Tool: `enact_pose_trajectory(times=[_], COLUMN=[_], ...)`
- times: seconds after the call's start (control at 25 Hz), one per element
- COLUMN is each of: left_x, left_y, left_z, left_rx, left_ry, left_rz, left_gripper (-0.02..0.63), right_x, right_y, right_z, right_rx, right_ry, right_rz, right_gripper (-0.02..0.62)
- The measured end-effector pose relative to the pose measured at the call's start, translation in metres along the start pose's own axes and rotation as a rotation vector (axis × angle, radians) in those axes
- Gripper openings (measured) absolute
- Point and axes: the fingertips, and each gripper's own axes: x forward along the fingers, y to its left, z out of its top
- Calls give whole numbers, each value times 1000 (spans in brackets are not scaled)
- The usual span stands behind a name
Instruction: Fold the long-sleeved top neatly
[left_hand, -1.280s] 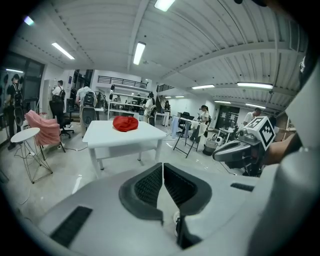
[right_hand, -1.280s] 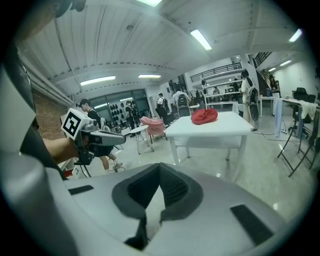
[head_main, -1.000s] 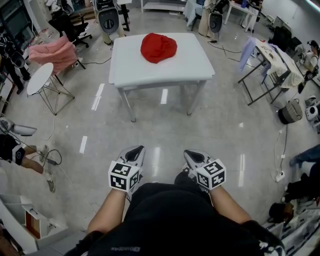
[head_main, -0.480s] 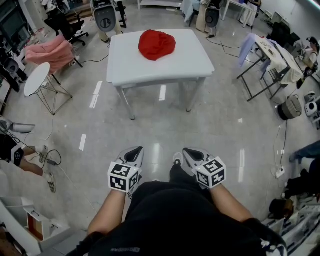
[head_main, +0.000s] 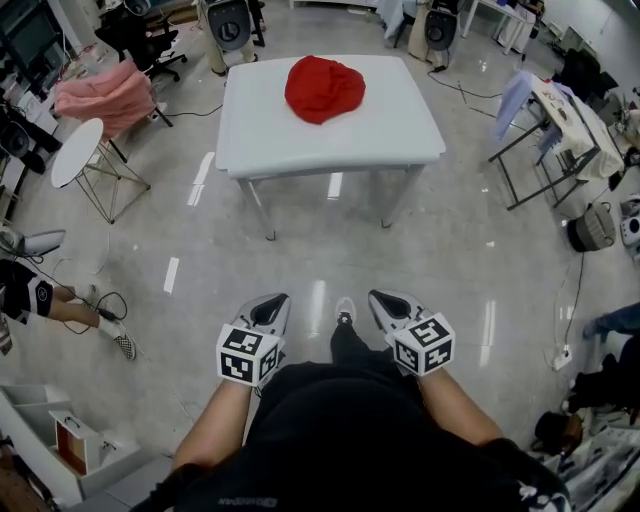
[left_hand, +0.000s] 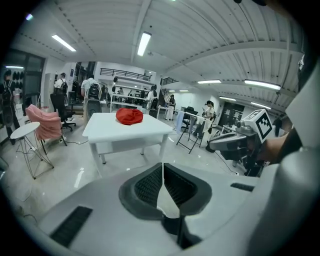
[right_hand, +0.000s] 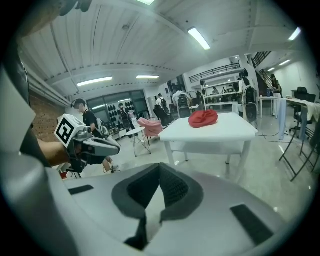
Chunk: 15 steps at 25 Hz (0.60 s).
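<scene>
The long-sleeved top (head_main: 324, 88) is a crumpled red heap on the far half of a white table (head_main: 400, 130). It also shows as the red top (left_hand: 129, 116) in the left gripper view and the red top (right_hand: 203, 118) in the right gripper view. My left gripper (head_main: 272, 304) and right gripper (head_main: 383, 302) hang side by side close to my body, well short of the table. Both are shut with nothing between their jaws. From each gripper view the other gripper shows alongside: the right gripper (left_hand: 215, 145) and the left gripper (right_hand: 116, 146).
Shiny grey floor lies between me and the table. A small round white side table (head_main: 78, 153) and a chair draped in pink cloth (head_main: 100, 95) stand at the left. A folding desk with clothes (head_main: 560, 110) stands at the right. A seated person's leg (head_main: 60, 310) reaches in at the left edge.
The table with the red top has shifted a little in the head view and looks slightly nearer. Both grippers keep their places in front of my body, still shut.
</scene>
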Motion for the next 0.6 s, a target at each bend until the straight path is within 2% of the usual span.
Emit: enact_pose_trajectory(times=[0.6], left_x=[104], left_y=[54], left_z=[114], left_rx=[9], left_ry=[-24], left_rz=[39], left_gripper=[14], right_x=[79], right_y=[-118], right_z=[98], right_rx=[-6], right_ry=[-40], right_rz=[40], right_gripper=[5])
